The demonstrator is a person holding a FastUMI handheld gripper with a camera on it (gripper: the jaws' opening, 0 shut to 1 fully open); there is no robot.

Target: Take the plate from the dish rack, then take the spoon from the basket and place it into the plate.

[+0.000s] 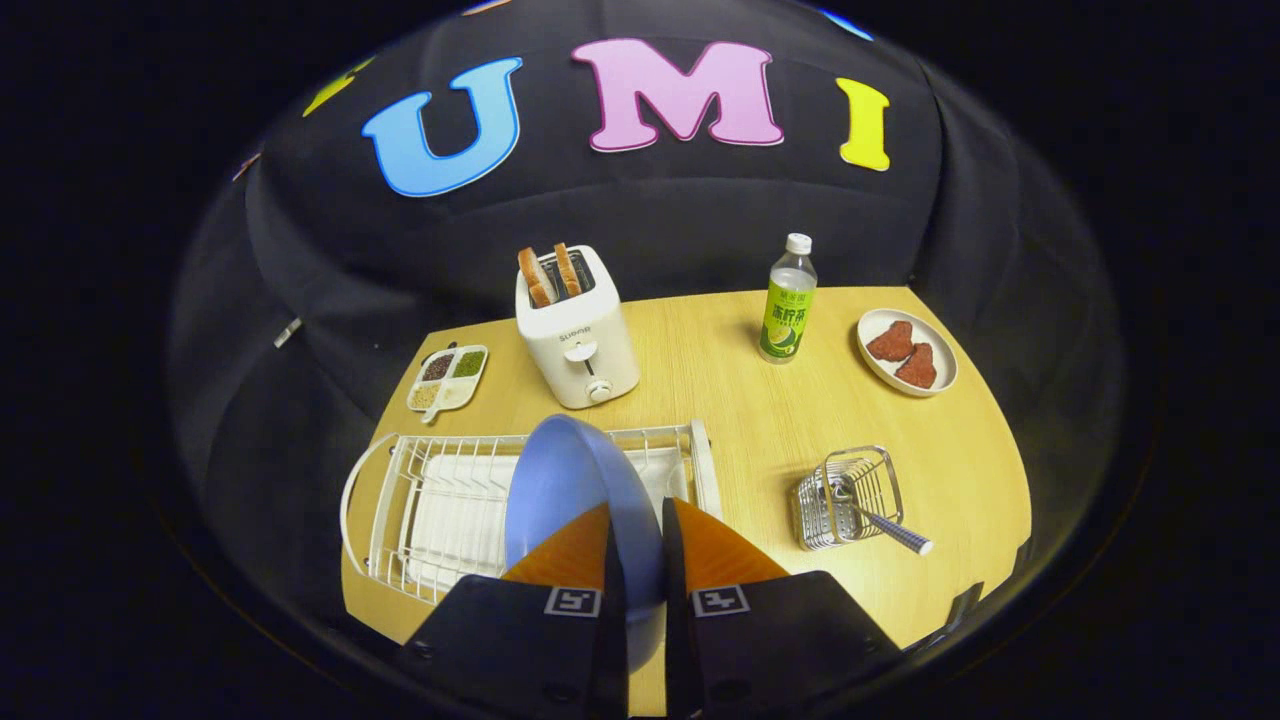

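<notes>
1. Plate (560,490), pale blue, stands on edge between the two fingers of the gripper (636,520). The fingers are closed onto its rim, one on each face. An edge pinch suits a thin dish: it lets the plate come straight up out of the slots.
2. The plate tilts a little, its concave face turned left of the fingers. Its lower rim runs down behind the finger bodies. Whether it has cleared the wires below I cannot tell.
3. Dish rack (420,500), white wire with a white drip tray, sits directly under and behind the plate. The plate covers the rack's right half; the left half is bare slots.
4. Basket (850,495), small wire cutlery holder, lies on its side, right of the rack and apart from it, on the wooden table (720,400). The spoon (885,525) pokes out of its mouth, handle towards the near table edge, free to grab.
5. Beyond the rack: toaster (575,330) with two slices up, just behind it; a four-part seasoning dish (447,377) behind the rack's left end.
6. Further right of the rack: a green-labelled bottle (788,300), then a small dish with two red pieces (908,352), well away.
7. Judgement: the plate step is in hand; the open tabletop between rack and basket looks a fair set-down spot.
</notes>
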